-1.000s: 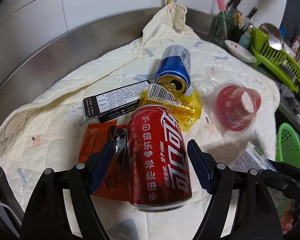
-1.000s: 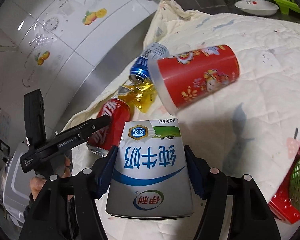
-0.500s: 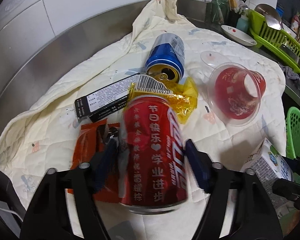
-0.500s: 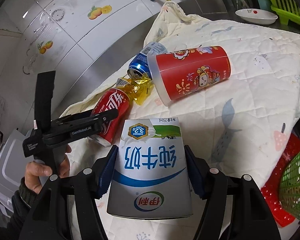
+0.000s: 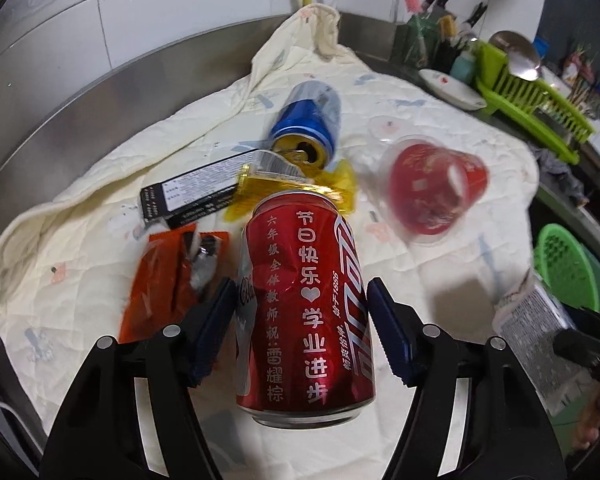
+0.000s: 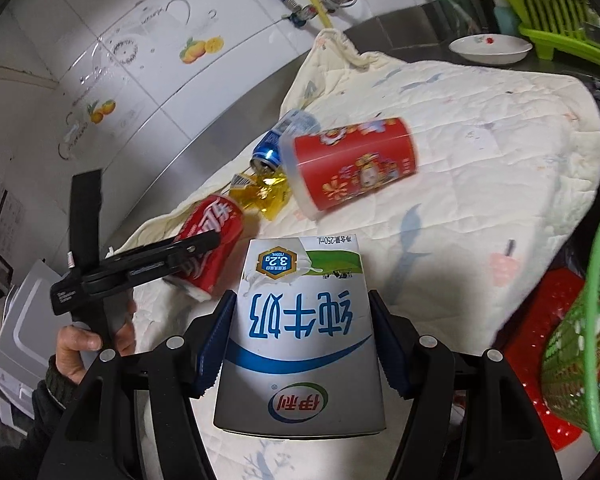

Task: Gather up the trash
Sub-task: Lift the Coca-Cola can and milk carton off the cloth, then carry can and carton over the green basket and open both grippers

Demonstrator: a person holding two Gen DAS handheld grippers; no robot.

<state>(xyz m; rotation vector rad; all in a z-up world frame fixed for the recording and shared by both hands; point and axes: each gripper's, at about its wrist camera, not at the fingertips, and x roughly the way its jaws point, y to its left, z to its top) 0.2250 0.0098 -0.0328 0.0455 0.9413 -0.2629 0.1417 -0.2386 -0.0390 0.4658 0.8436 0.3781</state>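
My left gripper (image 5: 300, 312) is shut on a red cola can (image 5: 306, 300), lifted off the cream quilted cloth (image 5: 440, 128); it also shows in the right wrist view (image 6: 210, 246). My right gripper (image 6: 300, 332) is shut on a white and blue milk carton (image 6: 300, 332), also seen in the left wrist view (image 5: 540, 328). On the cloth lie a blue can (image 5: 308, 124), a yellow wrapper (image 5: 332, 188), a black box (image 5: 192, 196), an orange wrapper (image 5: 160, 280) and a red plastic cup (image 5: 436, 192).
A green basket (image 6: 588, 328) is at the right, beyond the cloth's edge, over a red mat (image 6: 540, 320). A white dish (image 5: 452, 88) and a green dish rack (image 5: 532, 100) stand at the back right. A steel backsplash (image 5: 100, 104) runs along the left.
My left gripper has closed on the cola can and raised it off the cloth. My right gripper, holding the carton, has drifted right toward the green basket.
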